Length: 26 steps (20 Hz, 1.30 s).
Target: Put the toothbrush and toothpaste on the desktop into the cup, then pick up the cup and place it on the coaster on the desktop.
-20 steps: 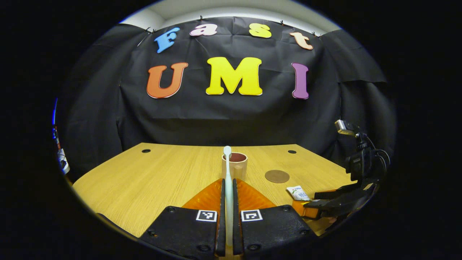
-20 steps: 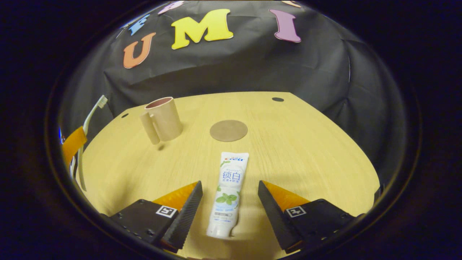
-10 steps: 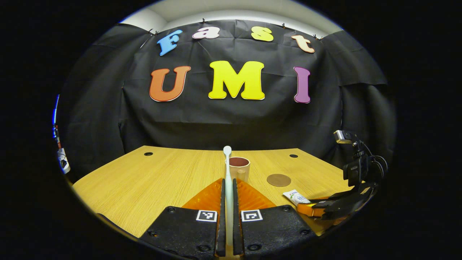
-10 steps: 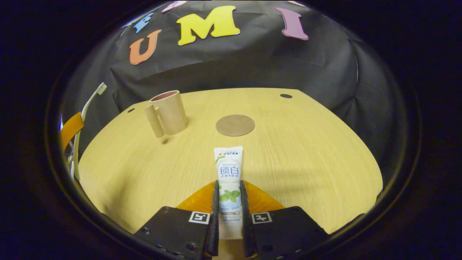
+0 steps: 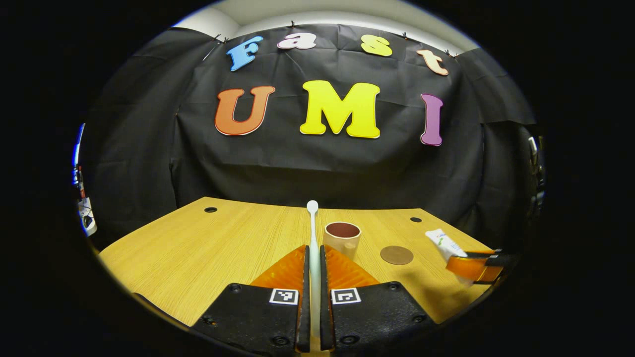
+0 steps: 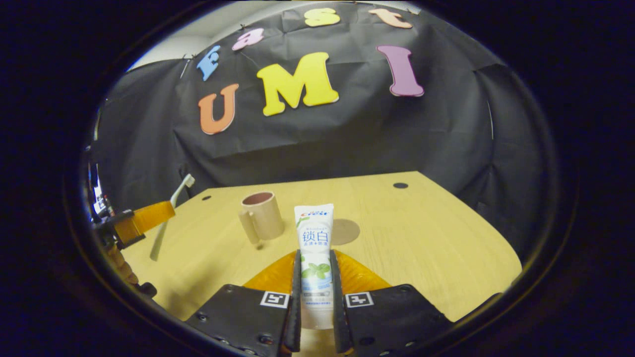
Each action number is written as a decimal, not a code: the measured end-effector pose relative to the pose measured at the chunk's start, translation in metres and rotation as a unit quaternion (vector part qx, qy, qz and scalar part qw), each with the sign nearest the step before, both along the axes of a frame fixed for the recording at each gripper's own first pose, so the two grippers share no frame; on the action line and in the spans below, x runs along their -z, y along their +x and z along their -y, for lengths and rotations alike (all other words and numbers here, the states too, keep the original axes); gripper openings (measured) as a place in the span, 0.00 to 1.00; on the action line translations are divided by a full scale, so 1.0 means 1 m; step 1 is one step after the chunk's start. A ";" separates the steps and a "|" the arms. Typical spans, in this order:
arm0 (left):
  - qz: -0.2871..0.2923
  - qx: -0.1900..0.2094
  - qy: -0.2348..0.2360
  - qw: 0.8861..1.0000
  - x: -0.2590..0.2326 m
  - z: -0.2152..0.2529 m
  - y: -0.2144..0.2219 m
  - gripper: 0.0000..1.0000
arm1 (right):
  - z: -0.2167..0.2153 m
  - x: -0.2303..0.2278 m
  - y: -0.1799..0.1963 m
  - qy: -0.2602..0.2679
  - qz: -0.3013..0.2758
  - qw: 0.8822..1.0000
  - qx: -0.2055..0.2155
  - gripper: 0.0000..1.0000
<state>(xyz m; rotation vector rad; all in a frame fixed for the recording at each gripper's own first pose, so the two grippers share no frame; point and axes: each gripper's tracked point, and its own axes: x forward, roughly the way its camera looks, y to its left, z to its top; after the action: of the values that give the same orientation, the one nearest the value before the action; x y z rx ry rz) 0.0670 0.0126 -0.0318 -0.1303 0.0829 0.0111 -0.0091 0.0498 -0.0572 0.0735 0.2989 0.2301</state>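
My left gripper [image 5: 312, 258] is shut on a white toothbrush [image 5: 312, 223] that points forward above the desk. The beige cup [image 5: 342, 238] stands just right of the brush head, its dark inside showing. My right gripper [image 6: 315, 263] is shut on a white toothpaste tube [image 6: 315, 233], lifted off the desk. In the right gripper view the cup [image 6: 263, 215] stands left of the tube and the round brown coaster [image 6: 345, 231] lies partly behind it. The coaster [image 5: 396, 255] lies right of the cup. The left gripper [image 6: 149, 218] with the toothbrush [image 6: 171, 213] shows at the left. The right gripper [image 5: 471, 265] with the toothpaste [image 5: 444, 243] shows at the right.
The wooden desktop [image 5: 208, 248] has small round holes near its back corners [image 5: 211, 209] [image 5: 415, 219]. Black cloth walls the booth behind and beside the desk. A hand [image 6: 121, 263] shows below the left gripper at the left edge.
My right gripper closed on the toothpaste and lifted it off the desk. My left gripper, still holding the toothbrush, drifted left, so the cup now sits right of the brush.
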 end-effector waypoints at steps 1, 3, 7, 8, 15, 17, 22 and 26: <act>0.006 0.001 0.001 1.000 -0.007 0.000 0.010 0.10 | 0.001 -0.014 0.011 0.004 0.043 0.999 0.003 0.26; 0.016 0.004 0.007 1.000 -0.019 0.002 0.031 0.11 | 0.004 -0.027 0.020 0.005 0.080 0.997 0.012 0.26; 0.032 0.014 0.013 0.999 -0.039 0.010 0.072 0.11 | 0.003 -0.043 0.023 0.020 0.109 0.994 0.016 0.26; 0.039 0.018 0.014 0.999 -0.047 0.014 0.084 0.11 | 0.002 -0.043 0.023 0.023 0.109 0.994 0.015 0.27; 0.095 0.051 0.018 0.994 -0.075 0.039 0.180 0.12 | 0.005 -0.042 0.028 0.049 0.108 0.993 0.025 0.26; 0.088 0.049 0.030 0.994 -0.066 0.041 0.193 0.11 | 0.009 -0.040 0.028 0.047 0.102 0.993 0.028 0.26; 0.075 0.071 0.015 0.995 -0.057 0.056 0.197 0.12 | 0.012 -0.041 0.028 0.039 0.109 0.993 0.030 0.26; 0.060 0.071 0.006 0.996 -0.048 0.054 0.194 0.13 | 0.010 -0.040 0.028 0.035 0.111 0.993 0.025 0.27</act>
<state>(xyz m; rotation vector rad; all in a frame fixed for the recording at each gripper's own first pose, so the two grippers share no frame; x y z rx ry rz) 0.2612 -0.0417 0.0159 -0.1125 -0.0286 -0.1390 0.0188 0.0396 -0.0169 0.1234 0.0671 0.1968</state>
